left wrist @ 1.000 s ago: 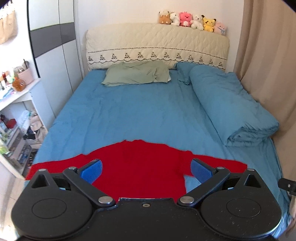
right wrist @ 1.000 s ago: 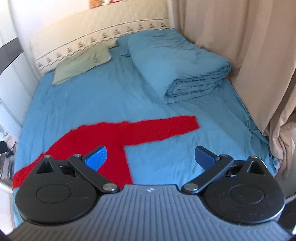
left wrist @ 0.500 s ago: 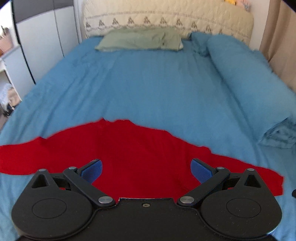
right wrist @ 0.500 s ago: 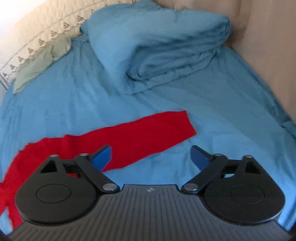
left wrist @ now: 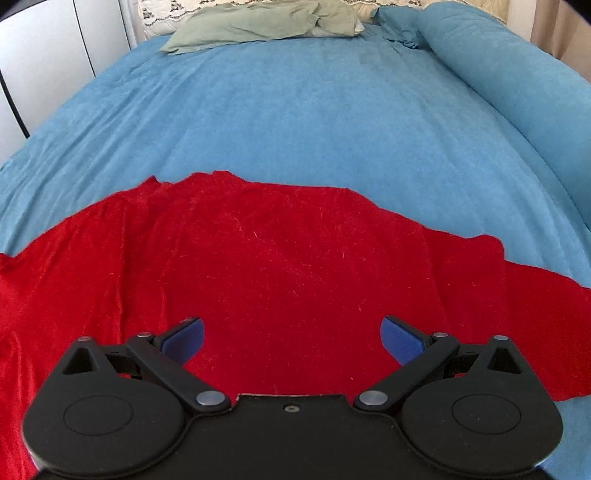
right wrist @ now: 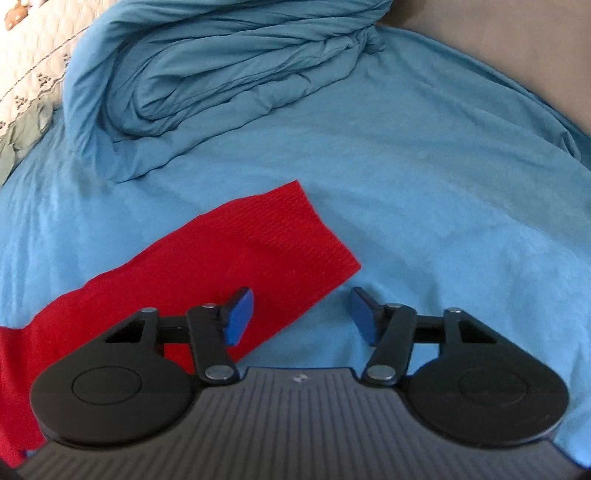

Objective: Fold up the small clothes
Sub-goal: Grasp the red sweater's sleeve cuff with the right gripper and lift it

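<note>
A red long-sleeved top (left wrist: pixel 280 266) lies spread flat on the blue bed sheet (left wrist: pixel 295 110). My left gripper (left wrist: pixel 291 338) is open and hovers low over the middle of the top's body. In the right wrist view one red sleeve (right wrist: pixel 258 240) runs out to the right and ends in a ribbed cuff. My right gripper (right wrist: pixel 301 315) is open, narrower than before, just over the sleeve's cuff end; its left pad (right wrist: pixel 240 314) is over the red cloth, its right pad (right wrist: pixel 364 317) over the sheet. Neither gripper holds anything.
A rolled blue duvet (right wrist: pixel 221 62) lies along the right side of the bed, also in the left wrist view (left wrist: pixel 517 74). A green pillow (left wrist: pixel 266 20) lies at the headboard. A white wardrobe (left wrist: pixel 48 62) stands left. A beige curtain (right wrist: pixel 517 48) hangs right.
Both grippers have moved down and forward, close to the red top. The right gripper has come over the sleeve's cuff and its jaws have narrowed. The top has not moved.
</note>
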